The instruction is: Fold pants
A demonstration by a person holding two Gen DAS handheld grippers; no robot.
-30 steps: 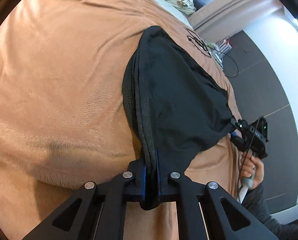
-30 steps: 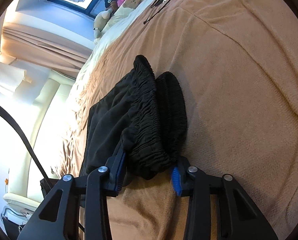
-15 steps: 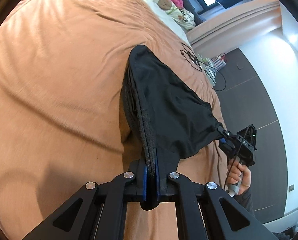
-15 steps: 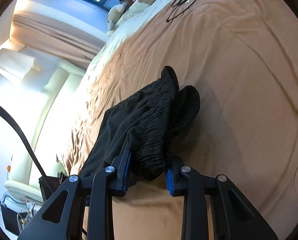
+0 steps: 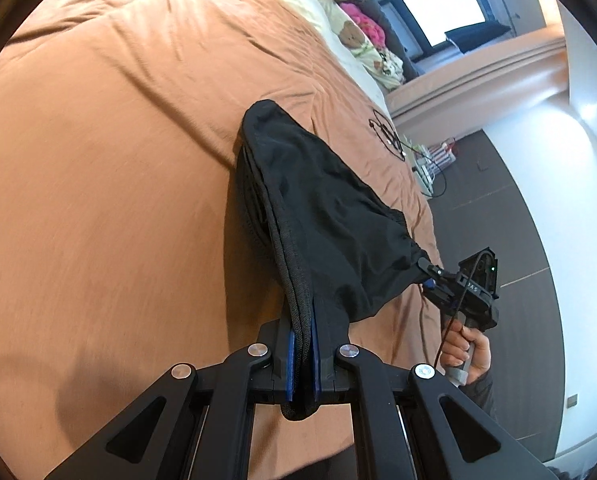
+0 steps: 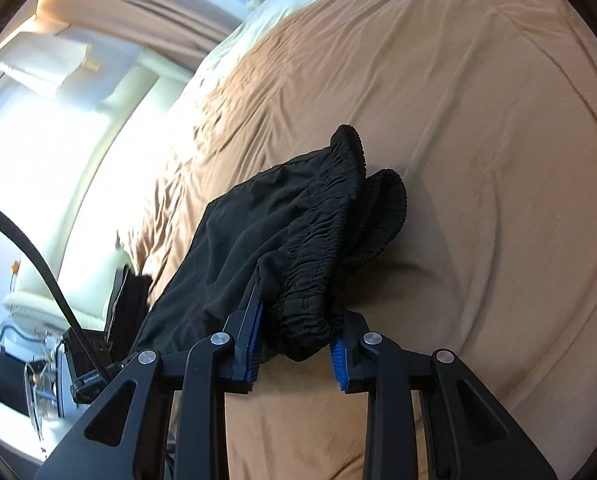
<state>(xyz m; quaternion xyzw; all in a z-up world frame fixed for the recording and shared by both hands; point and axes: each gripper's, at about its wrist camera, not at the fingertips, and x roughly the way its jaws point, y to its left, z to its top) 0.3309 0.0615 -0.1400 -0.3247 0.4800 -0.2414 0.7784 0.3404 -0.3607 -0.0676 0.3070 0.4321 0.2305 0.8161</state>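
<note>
We judged the fold partly done: the black pants [image 5: 318, 216] hung doubled between the two tongs above the bed [image 5: 98, 200], layers stacked along the seam edge, but the bundle was not yet laid flat, and any further fold and the smoothing were left. The left tongs [image 5: 301, 344] were clamped tight on the stacked edge nearest their camera, blue pads pressed to the cloth with a little fabric poking out behind. The right tongs [image 6: 296, 332] gripped the gathered elastic waistband [image 6: 338, 216], jaws wider apart because the bunch was thick; in the left view they [image 5: 428, 280] showed at the pants' far corner, with the person's hand [image 5: 468, 354] on the handle. Relative to the bed, the pants' far end touched or nearly touched the brown cover; we could not tell which. A loose black cable [image 5: 386, 136] lay on the bed beyond the pants.
</note>
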